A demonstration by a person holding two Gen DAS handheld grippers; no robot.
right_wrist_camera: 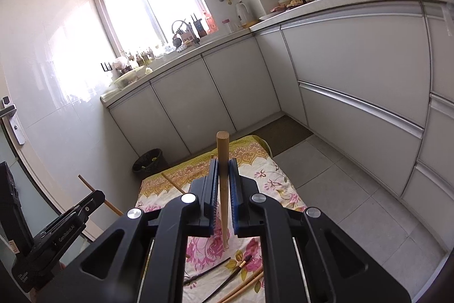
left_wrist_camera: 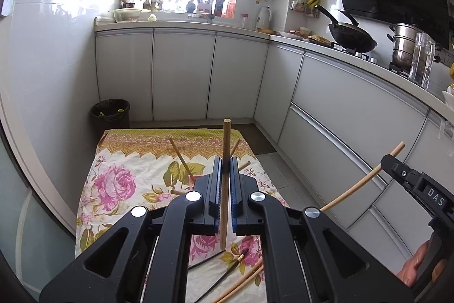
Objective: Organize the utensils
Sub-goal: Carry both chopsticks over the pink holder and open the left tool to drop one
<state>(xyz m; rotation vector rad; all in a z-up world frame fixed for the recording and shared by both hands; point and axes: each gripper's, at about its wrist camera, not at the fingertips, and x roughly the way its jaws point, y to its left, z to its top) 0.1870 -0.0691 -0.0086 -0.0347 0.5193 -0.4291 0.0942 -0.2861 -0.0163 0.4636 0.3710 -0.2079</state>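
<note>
Chopsticks in both tools: my left tool [left_wrist_camera: 225, 172] is pinching a pale round wooden chopstick [left_wrist_camera: 226, 138], and my right tool [right_wrist_camera: 224, 175] is pressed onto a second pale wooden chopstick [right_wrist_camera: 222, 149] in the same way. Each stick stands roughly upright across its blue pads, long axis running top to bottom, with the thick blunt end above the fingers and the thin end hanging below toward the floral pink-and-yellow cloth [left_wrist_camera: 122, 178]. Both sticks are lifted clear of that cloth, as far as I can judge.

Seen from the left camera, my right tool [left_wrist_camera: 397, 165] sits off to the right with its stick slanting up and away; from the right camera, my left tool [right_wrist_camera: 93, 200] is down to the left. So the two sticks are well apart and not parallel.

More utensils lie on the cloth below: dark thin chopsticks [right_wrist_camera: 210, 273] and light wooden chopsticks [right_wrist_camera: 244, 286] at the near edge, plus others leaning farther back.

I judge the next move turns on bringing the two held sticks together side by side, thick ends matched.
</note>
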